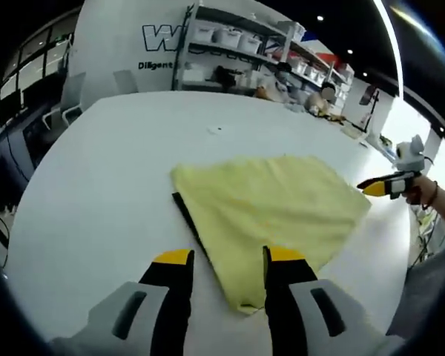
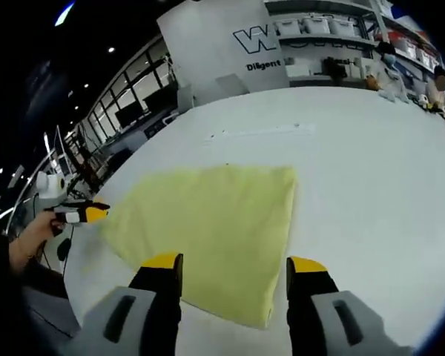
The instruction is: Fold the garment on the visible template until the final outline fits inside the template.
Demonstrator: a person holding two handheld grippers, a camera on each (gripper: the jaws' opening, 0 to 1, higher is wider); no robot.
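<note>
A folded pale yellow garment [image 1: 271, 208] lies flat on the white table [image 1: 104, 185]. A thin black template line [image 1: 187, 219] shows along the garment's left edge in the left gripper view. My left gripper [image 1: 226, 259] hovers open over the garment's near corner, holding nothing. My right gripper [image 2: 233, 265] stands open over the garment [image 2: 208, 226] near its front edge. In the left gripper view the right gripper [image 1: 382, 185] enters from the right, held by a hand. The left gripper [image 2: 85, 213] appears at the left of the right gripper view, beside the cloth's corner.
Shelves with white bins [image 1: 237, 41] and a white wall with lettering [image 2: 259, 44] stand beyond the far table edge. A person [image 1: 326, 96] sits at the back right. Glass windows [image 2: 133, 104] line the left.
</note>
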